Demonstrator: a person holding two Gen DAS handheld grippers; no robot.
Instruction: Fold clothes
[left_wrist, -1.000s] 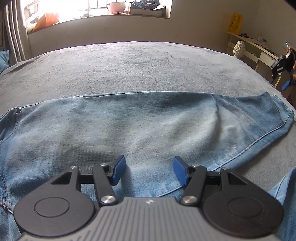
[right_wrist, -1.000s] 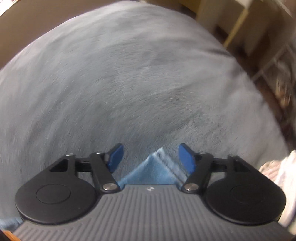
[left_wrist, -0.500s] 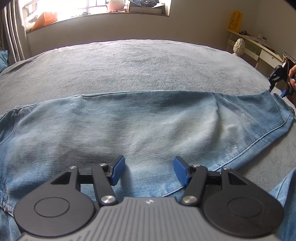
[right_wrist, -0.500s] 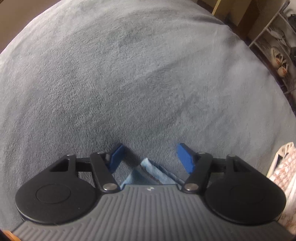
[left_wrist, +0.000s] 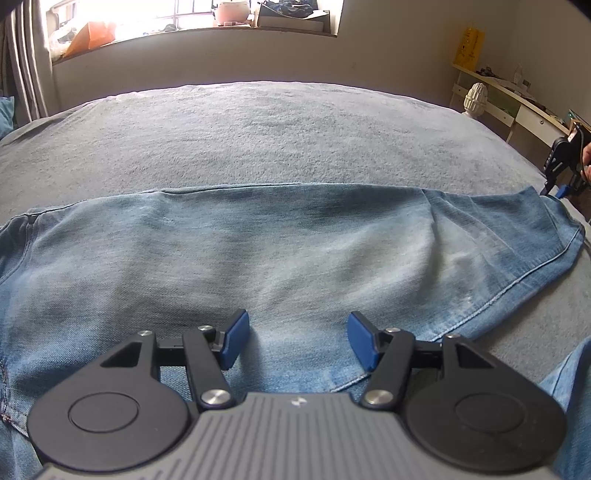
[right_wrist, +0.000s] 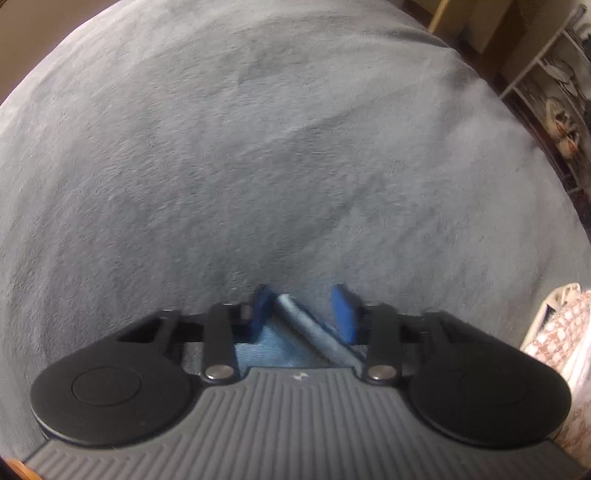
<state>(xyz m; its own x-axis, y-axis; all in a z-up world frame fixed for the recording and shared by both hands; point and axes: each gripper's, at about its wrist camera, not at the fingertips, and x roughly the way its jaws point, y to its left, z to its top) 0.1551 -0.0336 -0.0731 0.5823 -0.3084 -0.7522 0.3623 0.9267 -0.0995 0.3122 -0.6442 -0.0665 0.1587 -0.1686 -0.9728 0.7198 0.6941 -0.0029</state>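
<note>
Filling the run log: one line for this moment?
left gripper: open over jeans | right gripper: jaws closing on hem corner | fold: not begun

Bare bed (left_wrist: 295, 129) beyond the jeans (left_wrist: 295, 251), open for me; desk (left_wrist: 517, 99) crowds the far right edge.

Left wrist view: daylight floods in from the window (left_wrist: 192, 14), blown out to white glare; bedspread (left_wrist: 280, 125) evenly lit, sharp. Right wrist view: dimmer, motion-blurred, soft shadow under the fingertips (right_wrist: 343, 314). Strong fisheye bending at edges in both.
</note>
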